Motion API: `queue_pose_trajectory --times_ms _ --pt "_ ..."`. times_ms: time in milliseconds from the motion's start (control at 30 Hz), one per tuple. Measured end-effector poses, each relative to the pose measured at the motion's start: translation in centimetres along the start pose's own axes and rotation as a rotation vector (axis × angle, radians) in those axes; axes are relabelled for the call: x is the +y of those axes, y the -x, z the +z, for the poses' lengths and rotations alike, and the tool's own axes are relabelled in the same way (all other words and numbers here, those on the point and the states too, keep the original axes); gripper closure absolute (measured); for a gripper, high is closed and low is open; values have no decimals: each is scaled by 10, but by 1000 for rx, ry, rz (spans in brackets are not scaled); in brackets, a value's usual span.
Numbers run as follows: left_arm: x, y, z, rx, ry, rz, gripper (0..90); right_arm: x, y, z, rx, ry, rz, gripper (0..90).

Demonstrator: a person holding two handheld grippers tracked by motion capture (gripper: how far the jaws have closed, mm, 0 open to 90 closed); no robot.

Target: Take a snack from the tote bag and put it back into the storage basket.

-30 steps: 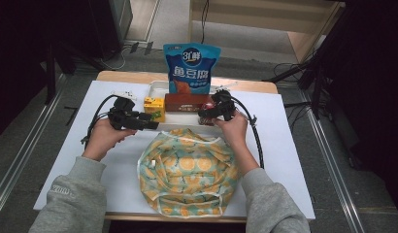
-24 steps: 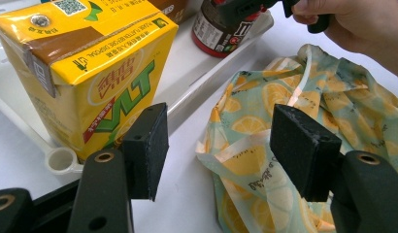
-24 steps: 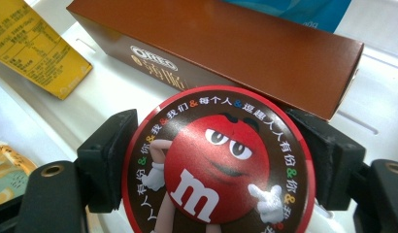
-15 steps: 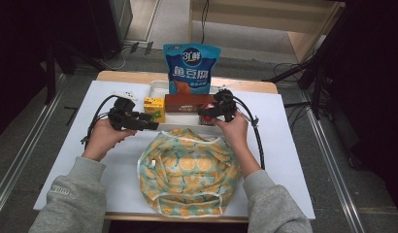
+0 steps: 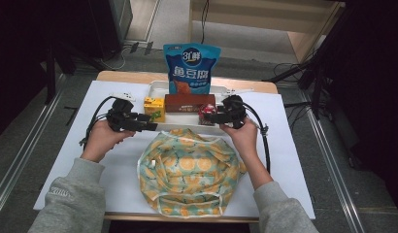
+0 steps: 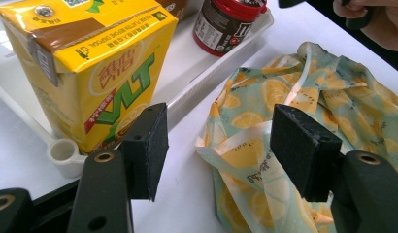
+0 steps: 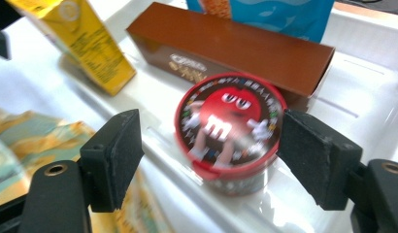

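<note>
On the white tray (image 5: 158, 87) at the far side of the table, the right gripper (image 7: 211, 160) lines up on the round candy tub (image 7: 230, 130), its pads spread wide with the red lid sitting between them, one pad close to the tub's side, neither clearly touching. That tub stands near the tray's front edge, just in front of the long brown box (image 7: 226, 48); from above it sits at the box's right end (image 5: 207, 116), with the tall blue snack bag (image 5: 191, 68) standing behind.

Over on the other side, the left gripper (image 6: 221, 145) has its pads apart too, holding nothing, hovering by the yellow drink carton (image 6: 90, 68) and the rim of the lemon-print cloth bag (image 6: 284, 126). The bag lies slumped and open on the table, between the forearms (image 5: 190, 170).

Now, the tub: it looks like hard plastic, stiff, probably light, and the glossy round wall could well slip or roll out of a flat-pad pinch. Best bet is to squeeze across the widest part of the body, below the lid's lip, so the lip stops it sliding down. The carton is light card, easy to dent, so take it on its flat faces. The bag is soft and floppy, and its rim may need holding up.
</note>
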State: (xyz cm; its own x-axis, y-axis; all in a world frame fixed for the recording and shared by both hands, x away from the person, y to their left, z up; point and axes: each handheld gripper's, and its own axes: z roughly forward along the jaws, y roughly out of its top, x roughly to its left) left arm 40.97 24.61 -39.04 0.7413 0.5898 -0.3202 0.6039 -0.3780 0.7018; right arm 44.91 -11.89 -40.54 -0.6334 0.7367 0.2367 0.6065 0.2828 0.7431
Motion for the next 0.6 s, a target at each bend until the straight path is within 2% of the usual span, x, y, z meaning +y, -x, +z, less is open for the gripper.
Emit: queue_pose_trajectory --times_ms 367,600 --pt "-4 9 -2 2 4 31 392 -20 -18 -22 48 19 -60 294" --pt "-9 11 -5 5 6 29 379 -32 -25 -36 57 17 -91 302"
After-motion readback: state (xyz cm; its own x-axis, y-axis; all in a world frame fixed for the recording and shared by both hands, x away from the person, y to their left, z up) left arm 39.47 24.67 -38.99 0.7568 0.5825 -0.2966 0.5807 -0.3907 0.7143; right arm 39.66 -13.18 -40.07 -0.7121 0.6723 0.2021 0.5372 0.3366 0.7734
